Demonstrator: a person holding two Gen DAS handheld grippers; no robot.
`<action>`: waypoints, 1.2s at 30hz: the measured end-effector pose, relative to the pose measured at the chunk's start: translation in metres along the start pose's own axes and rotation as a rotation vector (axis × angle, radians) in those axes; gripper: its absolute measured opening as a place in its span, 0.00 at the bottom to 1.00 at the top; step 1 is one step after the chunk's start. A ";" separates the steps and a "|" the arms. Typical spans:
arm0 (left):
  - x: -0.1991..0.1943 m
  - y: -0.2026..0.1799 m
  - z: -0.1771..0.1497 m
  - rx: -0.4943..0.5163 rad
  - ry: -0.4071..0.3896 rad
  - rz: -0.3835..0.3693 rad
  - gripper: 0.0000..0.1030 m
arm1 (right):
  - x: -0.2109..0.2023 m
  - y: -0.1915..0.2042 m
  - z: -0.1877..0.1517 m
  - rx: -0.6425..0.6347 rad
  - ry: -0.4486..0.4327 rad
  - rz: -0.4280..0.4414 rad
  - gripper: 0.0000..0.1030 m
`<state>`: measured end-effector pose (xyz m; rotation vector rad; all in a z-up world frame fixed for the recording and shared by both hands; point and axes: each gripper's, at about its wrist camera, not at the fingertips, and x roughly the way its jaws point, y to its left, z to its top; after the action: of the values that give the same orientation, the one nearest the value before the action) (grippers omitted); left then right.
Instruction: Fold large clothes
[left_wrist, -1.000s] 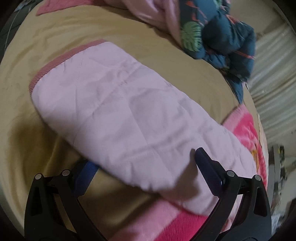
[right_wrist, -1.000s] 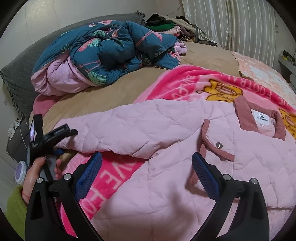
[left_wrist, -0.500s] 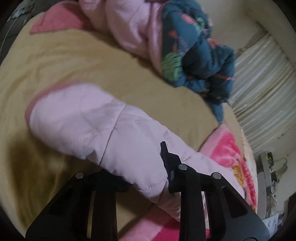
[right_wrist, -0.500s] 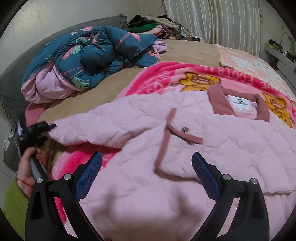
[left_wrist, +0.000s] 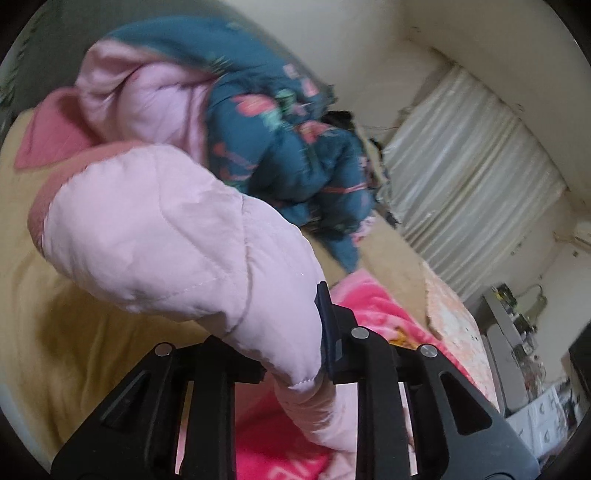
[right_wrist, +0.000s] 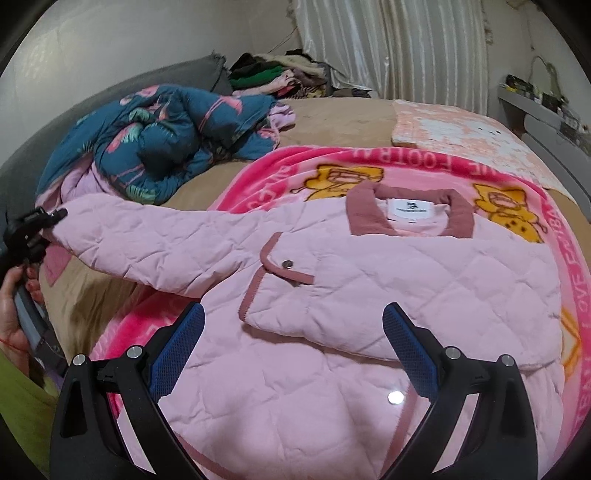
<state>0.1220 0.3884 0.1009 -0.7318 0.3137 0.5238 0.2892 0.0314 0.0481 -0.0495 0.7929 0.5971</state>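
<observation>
1. Your left gripper (left_wrist: 295, 354) is pinched on the sleeve (left_wrist: 177, 236) of the pink quilted jacket (right_wrist: 369, 295), holding it up off the tan bedsheet (left_wrist: 74, 332)
2. The jacket lies front-up on the bright pink cartoon blanket (right_wrist: 498, 177), its collar (right_wrist: 410, 214) on the side away from your right gripper
3. Your right gripper (right_wrist: 295, 350) hangs over the jacket's lower body, fingers spread wide, gripping nothing
4. Beyond the raised sleeve, away from the jacket, sits a bunched teal floral quilt (right_wrist: 166, 140)
</observation>
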 end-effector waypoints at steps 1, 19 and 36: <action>-0.004 -0.013 0.002 0.024 -0.006 -0.013 0.12 | -0.004 -0.004 -0.001 0.008 -0.005 0.002 0.94; -0.027 -0.184 -0.035 0.313 0.001 -0.207 0.09 | -0.066 -0.090 -0.025 0.158 -0.101 -0.024 0.94; -0.009 -0.288 -0.143 0.549 0.113 -0.379 0.09 | -0.098 -0.163 -0.062 0.294 -0.144 -0.057 0.94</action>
<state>0.2613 0.1053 0.1623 -0.2728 0.3917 0.0251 0.2800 -0.1680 0.0426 0.2368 0.7299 0.4206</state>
